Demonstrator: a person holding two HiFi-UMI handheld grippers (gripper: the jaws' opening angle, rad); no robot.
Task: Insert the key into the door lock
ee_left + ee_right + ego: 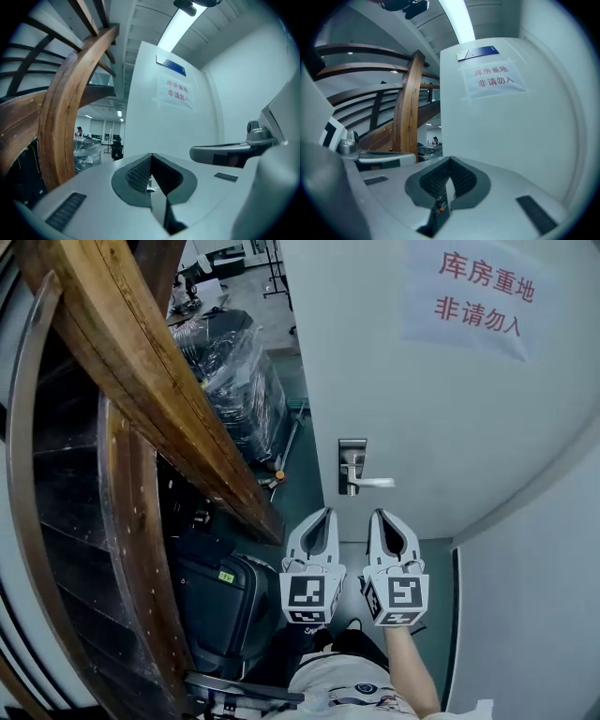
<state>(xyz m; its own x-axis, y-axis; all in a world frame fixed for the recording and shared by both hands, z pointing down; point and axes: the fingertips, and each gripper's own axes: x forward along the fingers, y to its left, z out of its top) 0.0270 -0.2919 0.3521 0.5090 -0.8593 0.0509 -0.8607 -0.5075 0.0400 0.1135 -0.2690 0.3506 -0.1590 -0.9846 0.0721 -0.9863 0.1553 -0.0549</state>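
The white door (450,427) carries a steel lock plate (352,463) with a lever handle (371,483) and a red-lettered sign (480,289). In the head view both grippers hang side by side just below the lock, pointing at the door. My left gripper (324,514) has its jaws together, and so does my right gripper (382,514). The left gripper view shows its pads meeting (150,155) in front of the door (164,131). The right gripper view shows the same (450,160). I see no key in any view. A small speck sits low in each slit; I cannot tell what it is.
A curved wooden stair rail (141,371) rises at the left. Plastic-wrapped goods (234,371) and a black suitcase (216,601) stand beneath it. A white wall (534,596) closes the right side beside the door frame.
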